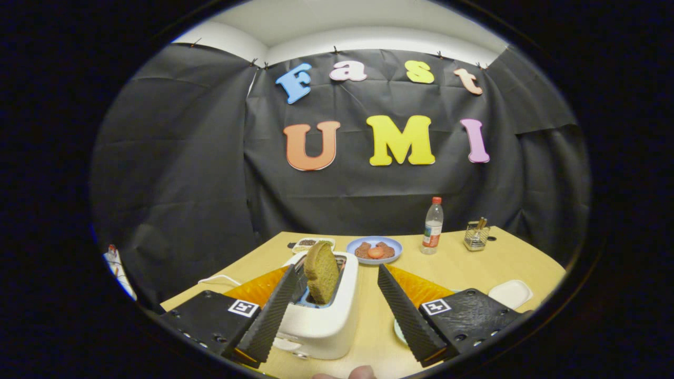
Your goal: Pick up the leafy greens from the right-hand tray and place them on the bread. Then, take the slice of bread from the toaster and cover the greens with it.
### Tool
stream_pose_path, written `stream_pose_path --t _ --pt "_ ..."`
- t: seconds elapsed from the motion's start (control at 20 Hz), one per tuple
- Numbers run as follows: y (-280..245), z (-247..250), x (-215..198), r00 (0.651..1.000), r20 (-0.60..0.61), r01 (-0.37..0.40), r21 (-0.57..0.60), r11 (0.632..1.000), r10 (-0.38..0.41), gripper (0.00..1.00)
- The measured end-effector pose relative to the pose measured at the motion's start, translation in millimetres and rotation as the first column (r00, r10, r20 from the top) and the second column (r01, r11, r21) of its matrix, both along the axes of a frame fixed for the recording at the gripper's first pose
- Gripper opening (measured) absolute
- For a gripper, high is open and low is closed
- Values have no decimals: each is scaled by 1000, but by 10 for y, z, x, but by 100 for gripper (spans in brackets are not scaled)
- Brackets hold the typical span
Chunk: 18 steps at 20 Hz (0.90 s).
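A brown slice of bread (321, 271) stands up out of the slot of a white toaster (321, 321), leaning a little. My gripper (338, 271) is open, its fingers spread wide to either side of the toaster's top. The left fingertip (292, 276) is right beside the slice's left edge; whether it touches the bread I cannot tell. The right fingertip (383, 271) stands clear of both bread and toaster. The rim of a pale plate (397, 331) peeks out beside the right finger, its contents hidden.
Beyond the toaster lie a blue plate with food (375, 249) and a small white dish (313, 243). A plastic bottle (433, 226) and a utensil holder (476, 235) stand at the back right. A white tray (509, 293) sits beyond the right finger. A white cable (218, 279) runs left of the toaster.
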<state>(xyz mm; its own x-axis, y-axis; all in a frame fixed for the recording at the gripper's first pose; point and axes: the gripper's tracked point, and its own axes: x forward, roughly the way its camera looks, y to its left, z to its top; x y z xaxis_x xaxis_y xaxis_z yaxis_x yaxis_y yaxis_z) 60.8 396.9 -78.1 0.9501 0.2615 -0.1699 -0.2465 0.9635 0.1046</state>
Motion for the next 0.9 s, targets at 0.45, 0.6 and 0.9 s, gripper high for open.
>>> stream_pose_path --t 0.45,0.6,0.9 --pt "417 -253 539 995 -60 71 -105 992 -78 90" --pt "442 -355 621 992 -99 68 -120 990 -81 79" --pt "352 -399 742 983 -133 108 -125 986 -124 42"
